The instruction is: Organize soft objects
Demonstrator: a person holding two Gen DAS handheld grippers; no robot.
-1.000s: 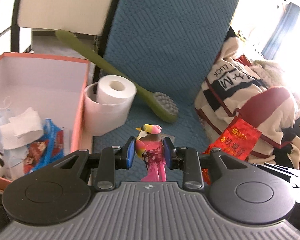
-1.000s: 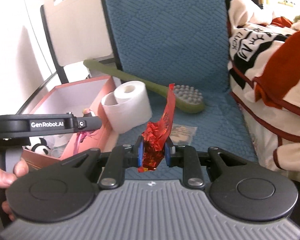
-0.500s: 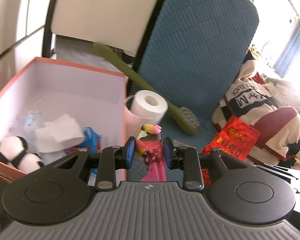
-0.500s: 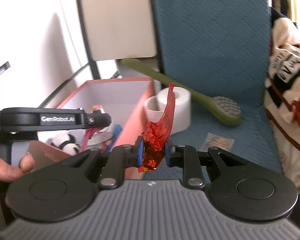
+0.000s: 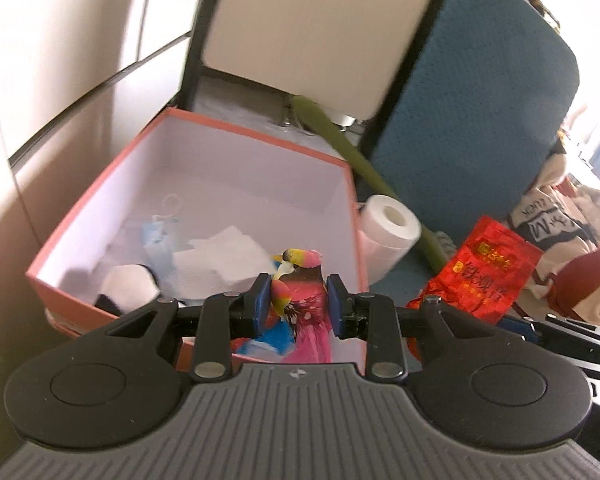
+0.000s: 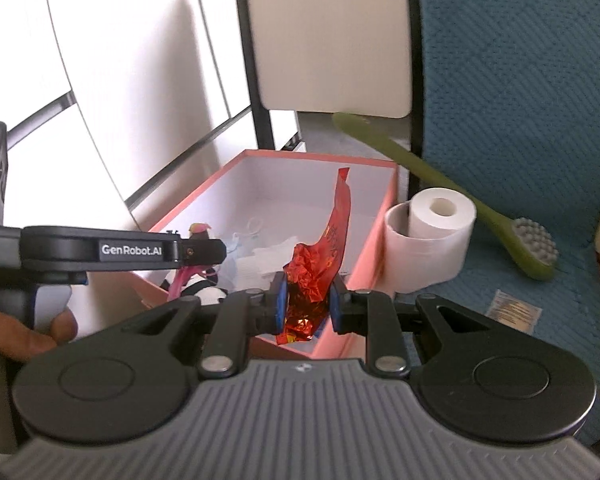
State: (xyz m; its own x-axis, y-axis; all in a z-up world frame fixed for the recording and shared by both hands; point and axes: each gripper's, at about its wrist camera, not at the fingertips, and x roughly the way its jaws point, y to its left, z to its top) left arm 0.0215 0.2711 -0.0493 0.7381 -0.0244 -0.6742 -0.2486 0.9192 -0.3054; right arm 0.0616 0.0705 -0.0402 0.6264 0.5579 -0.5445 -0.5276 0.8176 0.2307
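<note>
My left gripper (image 5: pixel 299 305) is shut on a pink toy bird (image 5: pixel 306 320) and holds it over the near right corner of the orange box (image 5: pixel 204 125). My right gripper (image 6: pixel 306 305) is shut on a crumpled red foil packet (image 6: pixel 314 276) and holds it over the near edge of the same box (image 6: pixel 374 236). The packet also shows in the left wrist view (image 5: pixel 488 268), to the right of the box. The box holds white tissue (image 5: pixel 216 260), a blue face mask (image 5: pixel 158 240) and a panda plush (image 5: pixel 126 290). The left gripper's arm (image 6: pixel 120 250) crosses the right wrist view.
A toilet paper roll (image 6: pixel 432 240) in a white holder stands right of the box on the blue seat (image 6: pixel 540 160). A green long-handled brush (image 6: pixel 500 232) leans behind it. A small flat packet (image 6: pixel 514 312) lies on the seat. Striped clothes (image 5: pixel 560 240) are piled at right.
Both grippers have moved left with their loads, from above the seat to above the box. The bird now hangs inside the box's rim and the red packet over its near edge.
</note>
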